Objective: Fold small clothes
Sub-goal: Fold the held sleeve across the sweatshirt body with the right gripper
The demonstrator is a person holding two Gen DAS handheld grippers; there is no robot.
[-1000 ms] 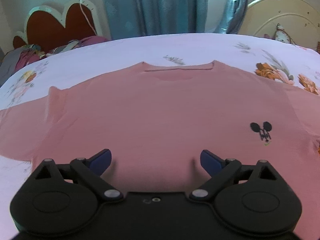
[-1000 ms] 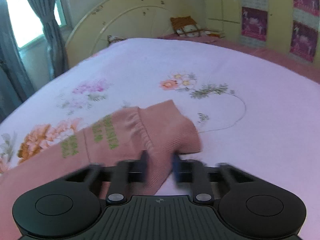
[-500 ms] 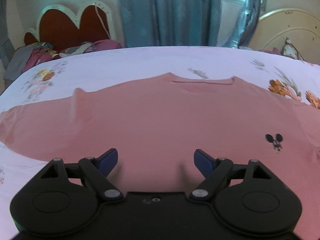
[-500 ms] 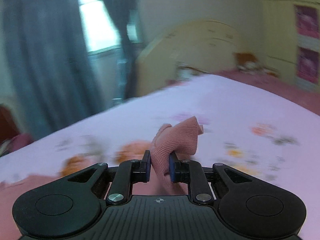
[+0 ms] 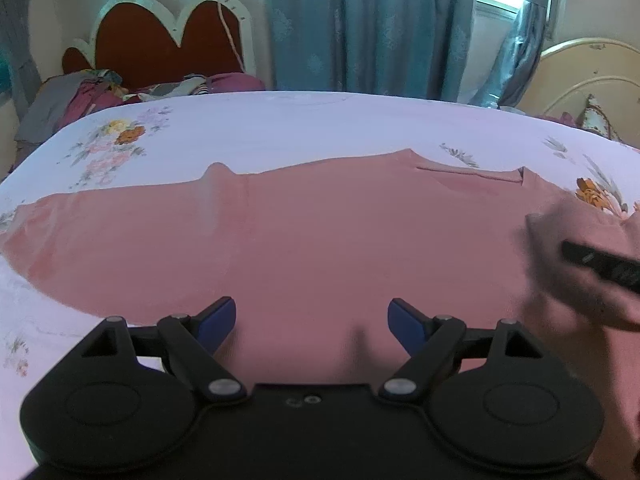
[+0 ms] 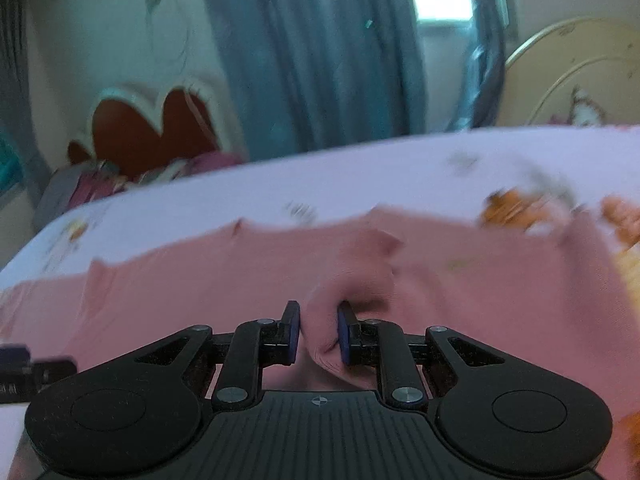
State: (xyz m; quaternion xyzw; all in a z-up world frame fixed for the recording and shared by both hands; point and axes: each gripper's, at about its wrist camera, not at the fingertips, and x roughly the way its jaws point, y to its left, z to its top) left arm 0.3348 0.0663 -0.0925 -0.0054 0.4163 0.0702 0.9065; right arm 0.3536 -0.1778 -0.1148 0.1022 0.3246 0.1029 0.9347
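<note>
A second ago the right gripper (image 6: pixel 319 332) pinched the sleeve (image 6: pixel 352 280) out at the side of the shirt (image 5: pixel 320 248), low over the bed (image 5: pixel 300 128); since then it has lifted and swung inward, and now the cuff, clenched between its pads, hangs above the shirt's chest just ahead of the gripper. I judge this to be the first sleeve fold in progress, with the cuff not yet laid down. The left gripper (image 5: pixel 310 318) has turned a little toward the far sleeve but its jaws stay wide apart, holding nothing, hovering over the shirt's lower part. Its view shows what the right one blurs: the shirt lying flat, collar (image 5: pixel 468 172) ahead and to the right, and the carried sleeve coming in from the right edge (with a dark piece of the right gripper). The right view alone shows the grasp itself.
</note>
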